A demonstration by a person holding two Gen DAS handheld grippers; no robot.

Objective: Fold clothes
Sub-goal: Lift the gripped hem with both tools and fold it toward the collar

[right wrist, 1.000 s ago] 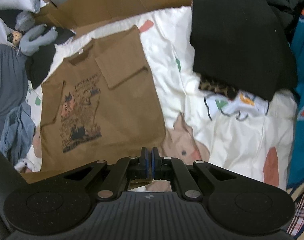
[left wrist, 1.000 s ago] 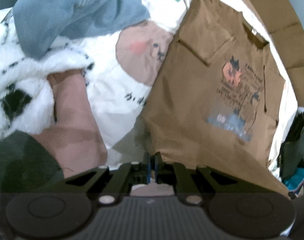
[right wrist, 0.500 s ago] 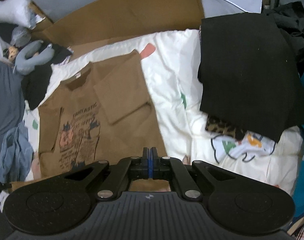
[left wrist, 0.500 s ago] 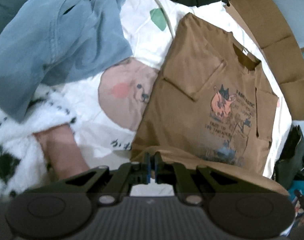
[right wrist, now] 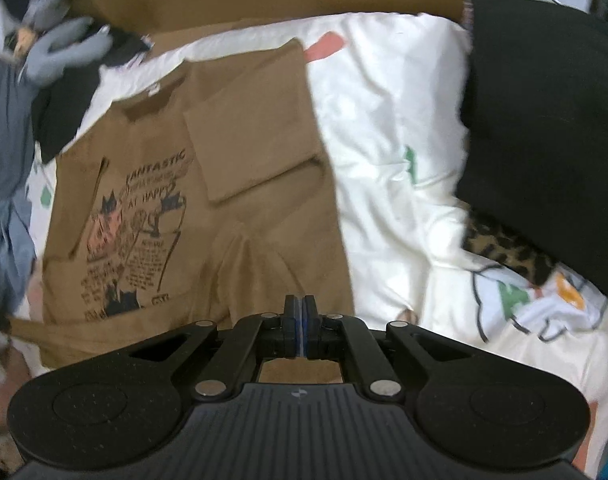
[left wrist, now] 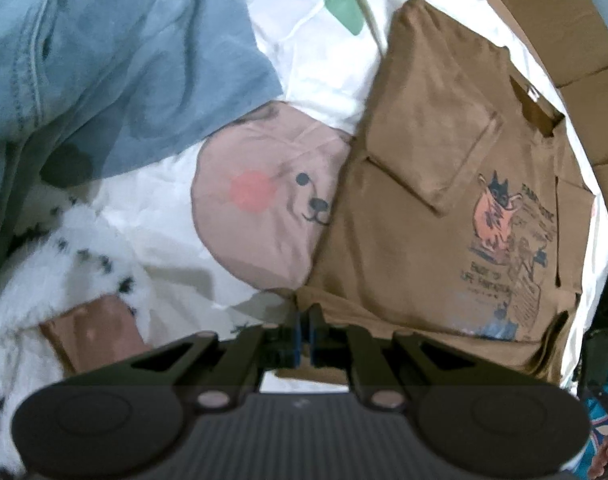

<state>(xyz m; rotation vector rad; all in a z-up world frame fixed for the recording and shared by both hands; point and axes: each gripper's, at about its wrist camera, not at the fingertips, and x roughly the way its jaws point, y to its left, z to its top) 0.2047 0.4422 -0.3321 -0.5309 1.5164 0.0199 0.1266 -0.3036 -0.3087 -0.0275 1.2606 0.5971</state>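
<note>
Hem corners of the brown T-shirt [left wrist: 436, 184] sit clamped in my left hand-held gripper [left wrist: 304, 326] and right hand-held gripper [right wrist: 302, 326]; the shirt's length runs straight ahead toward its collar at the bed's far edge.

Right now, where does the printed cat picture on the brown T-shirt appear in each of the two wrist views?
Left wrist view: the cat print is at the right, on the brown T-shirt, right of its folded-in sleeve.
Right wrist view: the cat print is left of centre, left of the folded-in sleeve.
Shared landmark: the shirt's neck label.
</note>
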